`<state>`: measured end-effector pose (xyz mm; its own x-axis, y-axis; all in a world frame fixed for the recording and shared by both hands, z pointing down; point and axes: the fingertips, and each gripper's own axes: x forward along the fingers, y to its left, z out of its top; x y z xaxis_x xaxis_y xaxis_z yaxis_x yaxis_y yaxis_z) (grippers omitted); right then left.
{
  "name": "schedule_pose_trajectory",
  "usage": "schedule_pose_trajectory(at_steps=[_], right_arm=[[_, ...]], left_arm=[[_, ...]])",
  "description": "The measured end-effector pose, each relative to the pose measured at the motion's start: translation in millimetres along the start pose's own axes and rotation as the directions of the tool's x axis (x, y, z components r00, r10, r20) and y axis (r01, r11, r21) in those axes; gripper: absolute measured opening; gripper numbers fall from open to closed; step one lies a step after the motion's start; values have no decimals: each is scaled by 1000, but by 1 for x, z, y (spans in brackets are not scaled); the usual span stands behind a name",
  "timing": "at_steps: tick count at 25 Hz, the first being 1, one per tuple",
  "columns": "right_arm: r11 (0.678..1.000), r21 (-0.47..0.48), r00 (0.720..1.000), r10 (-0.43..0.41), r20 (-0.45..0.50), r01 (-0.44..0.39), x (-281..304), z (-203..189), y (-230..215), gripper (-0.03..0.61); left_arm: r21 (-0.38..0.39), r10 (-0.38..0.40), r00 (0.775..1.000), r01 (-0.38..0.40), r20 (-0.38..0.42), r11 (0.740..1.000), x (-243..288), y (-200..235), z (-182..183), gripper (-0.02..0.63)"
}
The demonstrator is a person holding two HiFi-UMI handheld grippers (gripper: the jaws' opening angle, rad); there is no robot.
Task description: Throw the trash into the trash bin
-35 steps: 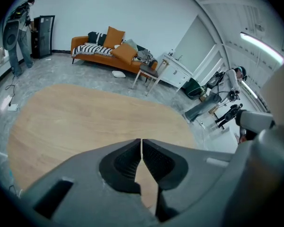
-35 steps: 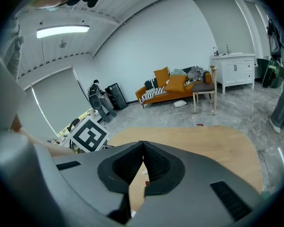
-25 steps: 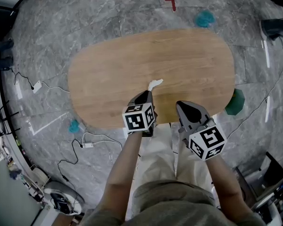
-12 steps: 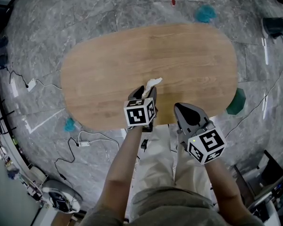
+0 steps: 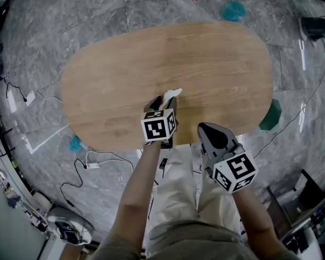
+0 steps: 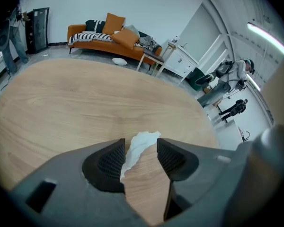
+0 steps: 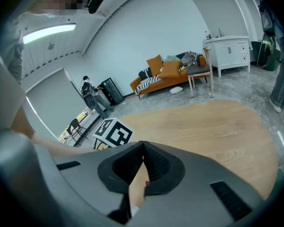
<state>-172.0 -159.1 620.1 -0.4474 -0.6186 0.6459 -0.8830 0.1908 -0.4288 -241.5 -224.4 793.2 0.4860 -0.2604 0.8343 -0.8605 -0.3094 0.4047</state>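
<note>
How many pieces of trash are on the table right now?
1: a white tissue near the table's near edge, between the left gripper's jaws, which have just been opening. The gripper may hide more.

A tissue [image 5: 171, 95] lies on the surface [image 5: 206, 64], close to its near edge and about midway along it. On the floor [image 5: 70, 37], a bin [image 5: 270, 116] stands just beside the surface's right end, and cables [image 5: 89, 164] trail off its near left corner. A sofa [image 6: 102, 37] stands well beyond the far edge
</note>
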Motion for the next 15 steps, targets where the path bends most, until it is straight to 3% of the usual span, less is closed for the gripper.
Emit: schedule_pose_trajectory(at_steps=[12, 14, 15], right_arm=[[1000, 24, 1000, -5, -11, 6, -2, -12, -1, 8], [1000, 27, 1000, -10, -10, 10, -4, -13, -2, 8], [1000, 27, 1000, -11, -8, 11, -4, -13, -3, 8]], left_arm=[[5, 41, 999, -41, -5, 999, 9, 7, -6, 204], [0, 66, 998, -66, 0, 998, 8, 10, -7, 164], [-4, 84, 996, -84, 6, 996, 7, 12, -7, 92]])
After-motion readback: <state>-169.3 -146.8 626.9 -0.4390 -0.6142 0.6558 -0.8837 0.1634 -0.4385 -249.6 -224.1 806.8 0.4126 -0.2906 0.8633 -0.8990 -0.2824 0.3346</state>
